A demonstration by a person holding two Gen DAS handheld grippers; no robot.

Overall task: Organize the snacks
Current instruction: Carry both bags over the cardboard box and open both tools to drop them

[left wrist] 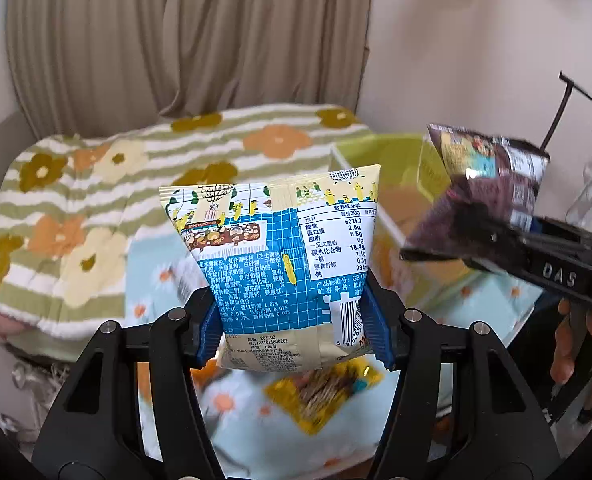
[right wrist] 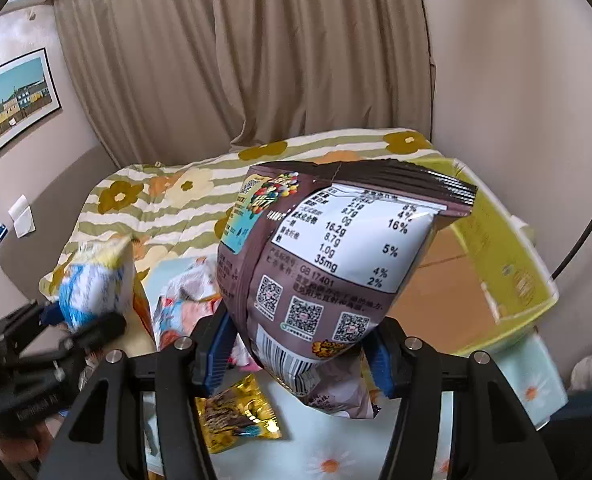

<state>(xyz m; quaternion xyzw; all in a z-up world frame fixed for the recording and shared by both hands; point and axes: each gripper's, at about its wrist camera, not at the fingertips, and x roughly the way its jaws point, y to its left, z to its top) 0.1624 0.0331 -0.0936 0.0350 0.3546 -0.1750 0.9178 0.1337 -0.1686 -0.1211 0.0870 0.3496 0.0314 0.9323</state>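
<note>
Both up in the air over the bed: left hand-held gripper (left wrist: 296,320) clamps the puffy blue-and-cream snack bag (left wrist: 279,256) low, right hand-held gripper (right wrist: 300,354) pinches the brown foil bag (right wrist: 328,264), both light, crinkly, probably slippery.

Soft daylight, fisheye vignette, motion-blurred background

Blue-and-cream snack bag (left wrist: 279,256), printed back facing the camera, upright and lifted above the daisy cloth. Brown snack bag (right wrist: 336,264), puffed, tilted right, raised near the yellow-green box (right wrist: 508,256) at far right. Gold packet (right wrist: 235,416) lying flat, near centre.
</note>
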